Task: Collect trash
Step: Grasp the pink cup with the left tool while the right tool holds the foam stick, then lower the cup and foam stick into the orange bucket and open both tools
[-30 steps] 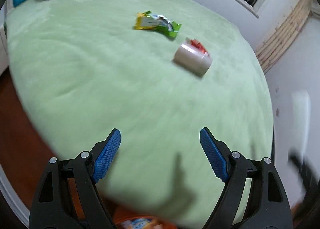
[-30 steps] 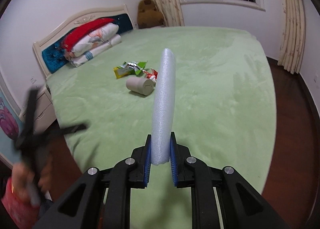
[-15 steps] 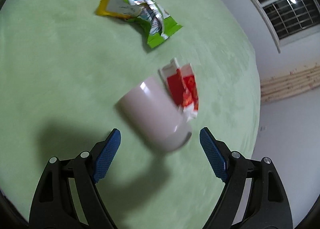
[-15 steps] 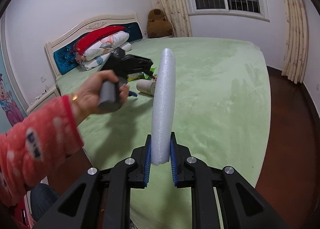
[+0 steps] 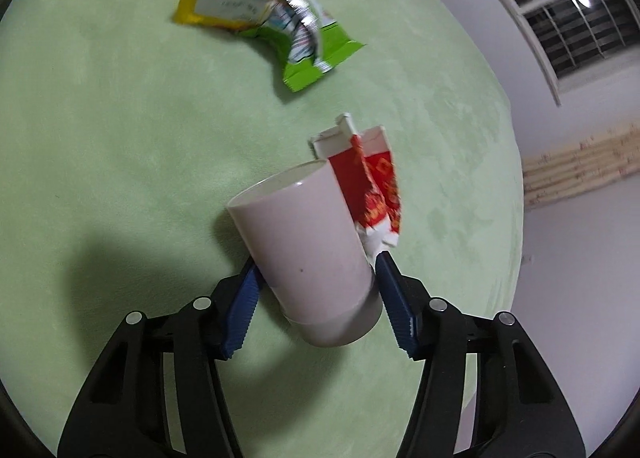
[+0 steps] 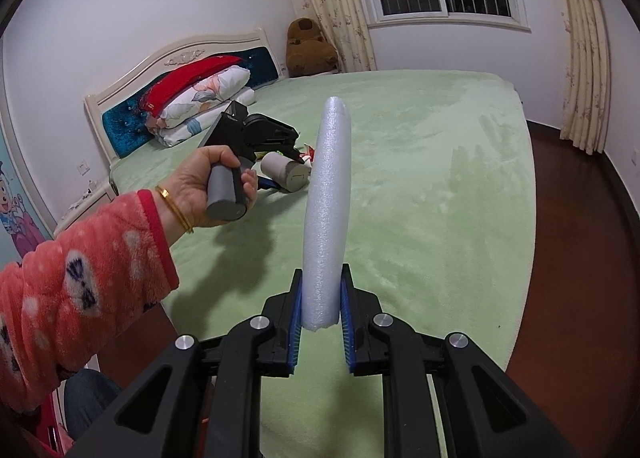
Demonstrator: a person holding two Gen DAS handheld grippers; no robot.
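Observation:
A pale pink cup (image 5: 304, 242) lies on its side on the green bed (image 5: 100, 117). My left gripper (image 5: 316, 262) is closing its jaws around the cup's base, and both blue pads touch its sides. A torn red and white carton (image 5: 368, 185) rests against the cup's far side. Further off lies a crumpled green and yellow snack wrapper (image 5: 260, 21). My right gripper (image 6: 320, 290) is shut on a white foam tube (image 6: 326, 197) that stands up over the bed's near edge. The right wrist view shows a hand (image 6: 196, 185) in a pink sleeve holding the left gripper at the cup (image 6: 286, 175).
Folded quilts and a red pillow (image 6: 200, 97) are stacked at the headboard. A brown plush toy (image 6: 308, 45) sits in the far corner by the curtains. Dark wood floor (image 6: 580, 238) runs along the bed's right side.
The left gripper came forward over the bed to the cup and narrowed its jaws onto the cup's base. The right gripper kept hold of the foam tube and barely moved.

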